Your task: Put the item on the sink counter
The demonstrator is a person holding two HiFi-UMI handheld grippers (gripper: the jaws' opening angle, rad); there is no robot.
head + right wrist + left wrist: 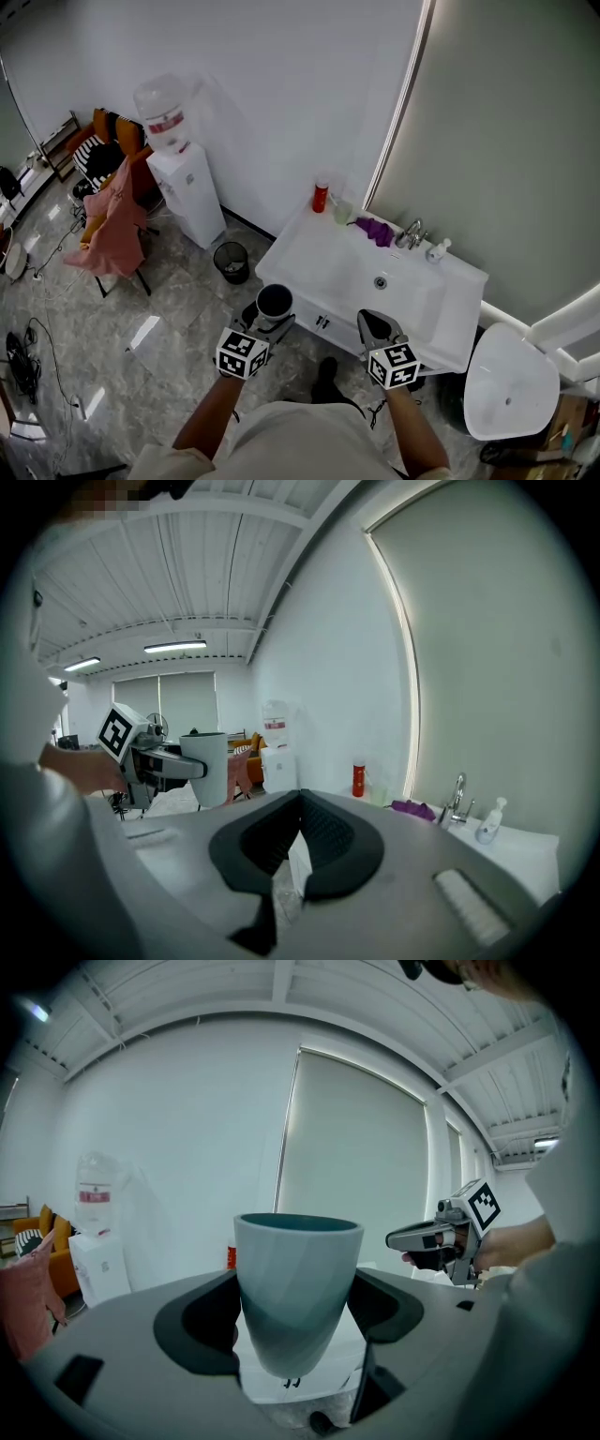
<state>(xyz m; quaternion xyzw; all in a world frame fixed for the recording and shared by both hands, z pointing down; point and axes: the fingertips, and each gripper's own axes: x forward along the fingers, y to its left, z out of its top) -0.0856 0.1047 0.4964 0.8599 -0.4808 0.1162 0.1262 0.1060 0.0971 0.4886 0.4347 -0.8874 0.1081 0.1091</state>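
Left gripper (pixel 268 322): fingers (pixel 192 1330) clamped on both sides of the grey cup (pixel 298 1279). The cup was upright in the air, off the front-left corner of the desk (pixel 309 253) and not yet over it. Right gripper (pixel 298 803): fingers closed together, holding nothing.

Risks, as judged:
- The cup wall tapered downward, so a slack grip could let it slip or tilt.
- A low approach could knock the cup's base on the desk's front edge.
- Setting down on the basin (pixel 389 286) slope could tip it.

Open room: the desk's left part was bare. The back edge carried a red bottle (pixel 321 197), purple cloth (pixel 377 230), tap (pixel 411 234) and soap dispenser (pixel 436 251).
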